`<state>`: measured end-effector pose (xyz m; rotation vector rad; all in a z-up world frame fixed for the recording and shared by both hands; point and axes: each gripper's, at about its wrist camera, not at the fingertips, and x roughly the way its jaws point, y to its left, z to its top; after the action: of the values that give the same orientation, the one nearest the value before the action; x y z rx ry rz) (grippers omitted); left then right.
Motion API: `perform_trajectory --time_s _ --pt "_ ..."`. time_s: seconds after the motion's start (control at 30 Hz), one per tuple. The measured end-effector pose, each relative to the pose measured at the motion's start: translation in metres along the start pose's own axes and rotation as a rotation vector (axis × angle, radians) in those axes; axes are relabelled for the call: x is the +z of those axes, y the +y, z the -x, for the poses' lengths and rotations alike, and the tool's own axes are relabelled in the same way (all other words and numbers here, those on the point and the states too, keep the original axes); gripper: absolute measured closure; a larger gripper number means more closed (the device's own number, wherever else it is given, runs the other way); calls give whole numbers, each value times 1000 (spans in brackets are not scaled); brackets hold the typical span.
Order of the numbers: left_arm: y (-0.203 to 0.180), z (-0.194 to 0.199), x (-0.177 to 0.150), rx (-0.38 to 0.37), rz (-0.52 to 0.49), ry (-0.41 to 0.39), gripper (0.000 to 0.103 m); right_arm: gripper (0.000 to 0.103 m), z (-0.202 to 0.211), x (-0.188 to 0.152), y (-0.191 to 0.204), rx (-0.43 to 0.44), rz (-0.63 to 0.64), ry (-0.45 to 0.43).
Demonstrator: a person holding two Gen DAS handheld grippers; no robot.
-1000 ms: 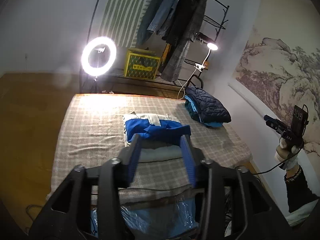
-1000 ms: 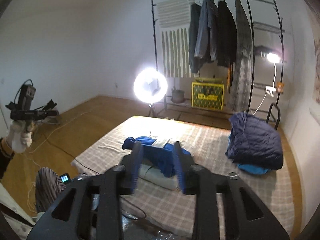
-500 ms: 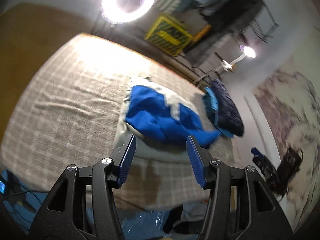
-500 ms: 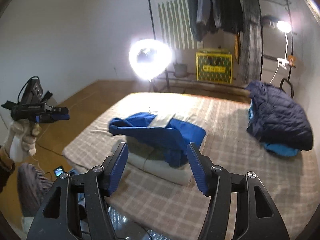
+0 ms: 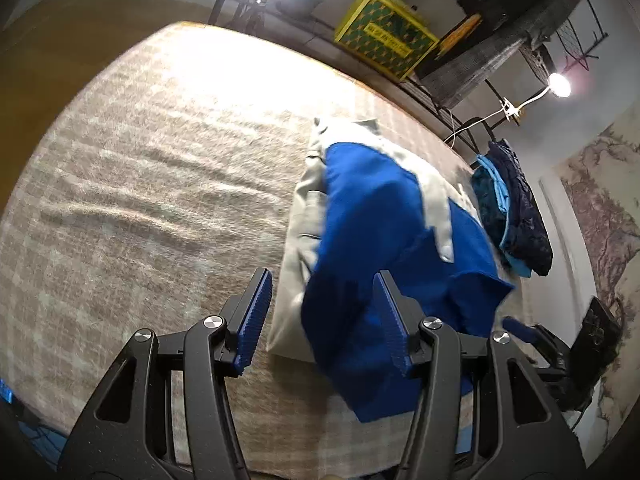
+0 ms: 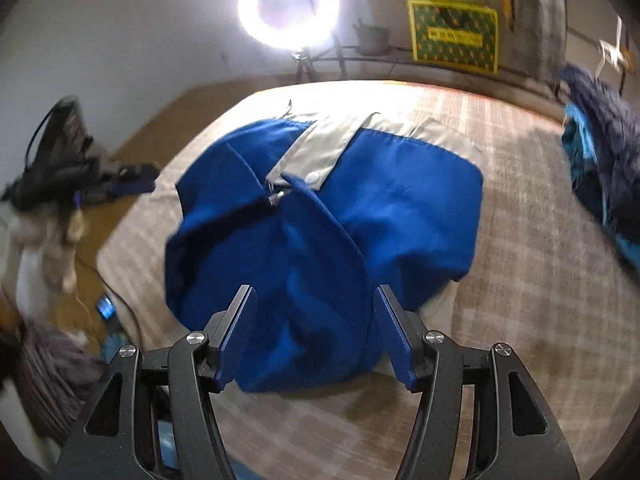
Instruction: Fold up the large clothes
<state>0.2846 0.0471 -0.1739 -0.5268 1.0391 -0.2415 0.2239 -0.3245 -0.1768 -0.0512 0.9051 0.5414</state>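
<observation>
A blue and grey jacket (image 6: 320, 216) lies bunched in the middle of the right wrist view, on a bed covered with a beige checked blanket (image 6: 520, 240). Its blue cloth is rumpled on top, with a grey collar strip and a snap showing near the upper middle; grey cloth shows underneath along its lower right edge. In the left wrist view the same jacket (image 5: 380, 232) sits right of centre, grey along its left and upper edges, blue spilling toward the lower right.

The right gripper (image 6: 316, 332) fills the bottom of its frame, its blue-padded jaws spread wide. They have just been opening, and the near fold of the jacket shows in the gap between them, though I see no pad pressing on the cloth. The left gripper (image 5: 324, 316) stands likewise spread at the bottom of its view, over the jacket's near left corner; grey and blue cloth appear between its jaws, not pinched.

A navy puffer jacket (image 6: 604, 152) lies heaped at the right edge over something turquoise. A ring light (image 6: 288, 8) glares at the top, with a yellow crate (image 6: 454, 38) to its right. At the left edge, blurred, a gloved hand (image 6: 44, 244) holds the other gripper.
</observation>
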Motion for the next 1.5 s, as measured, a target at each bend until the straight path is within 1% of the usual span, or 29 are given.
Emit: perform_trajectory --time_s 0.07,0.1,0.2,0.27,0.3,0.4,0.47,0.5,0.57,0.6,0.67,0.77,0.87,0.9,0.93,0.97,1.0,1.03,1.1,1.17,1.2,1.23,1.27,1.3,1.33,1.37,1.4,1.47,1.5 --pt "10 -7 5 -12 40 11 49 43 6 0 -20 13 -96 -21" --pt "17 -11 8 -28 75 11 49 43 8 -1 -39 19 -192 -34" --pt "30 -23 15 -91 170 29 46 43 4 -6 -82 57 -413 -33" --pt "33 -30 16 -122 208 45 46 43 -5 -11 -98 88 -497 -12" --pt "33 -36 15 -148 214 62 46 43 -9 -12 -102 102 -518 -2" --pt "26 -47 14 -168 185 98 46 43 -23 -16 -112 133 -568 24" --pt "21 -53 12 -163 168 111 47 43 -29 -16 -114 145 -578 34" --pt "19 -57 11 -164 167 120 58 44 -32 -17 -114 153 -584 38" --pt "16 -63 7 -172 165 145 79 62 -35 -18 -112 183 -591 36" --pt "14 -63 7 -169 159 145 79 63 -34 -18 -111 185 -591 33" --pt "8 -60 7 -163 124 134 95 61 -32 -16 -105 183 -579 25" --pt "2 -56 6 -157 101 122 99 59 -29 -17 -102 189 -583 21" --pt "0 -57 4 -149 99 116 102 60 -30 -17 -100 169 -571 17" --pt "-1 -57 4 -149 97 114 102 62 -28 -17 -98 153 -563 13" --pt "-1 -56 3 -150 93 114 102 69 -38 -9 -98 140 -553 12" --pt "-3 -55 2 -153 88 113 103 84 -38 -7 -97 116 -537 13" --pt "-5 -53 2 -158 88 111 103 87 -37 -5 -93 81 -508 20" --pt "-6 -50 2 -170 100 112 103 92 -37 -2 -94 71 -495 19" --pt "-8 -43 1 -228 128 119 103 96 -27 0 -91 68 -478 7" --pt "-16 -31 0 -231 97 110 103 101 -15 2 -92 84 -481 -19" --pt "-16 -28 -2 -235 90 113 103 101 -2 6 -92 115 -477 -50" --pt "-14 -29 -3 -233 91 121 103 102 6 8 -93 124 -464 -71" --pt "-10 -33 -5 -216 94 131 103 102 12 11 -93 120 -450 -86" --pt "-3 -40 -7 -182 100 145 103 102 15 12 -93 113 -432 -98" --pt "2 -48 -9 -156 109 157 103 102 10 10 -96 110 -434 -83" --pt "8 -58 -12 -129 118 174 103 102 1 7 -98 88 -437 -46" --pt "10 -63 -14 -116 113 182 103 102 -11 3 -96 43 -421 0" --pt "3 -63 -11 -91 85 171 103 102 -24 -1 -89 -27 -369 49" --pt "-3 -58 -11 -73 51 159 103 102 -24 0 -84 -51 -342 58"
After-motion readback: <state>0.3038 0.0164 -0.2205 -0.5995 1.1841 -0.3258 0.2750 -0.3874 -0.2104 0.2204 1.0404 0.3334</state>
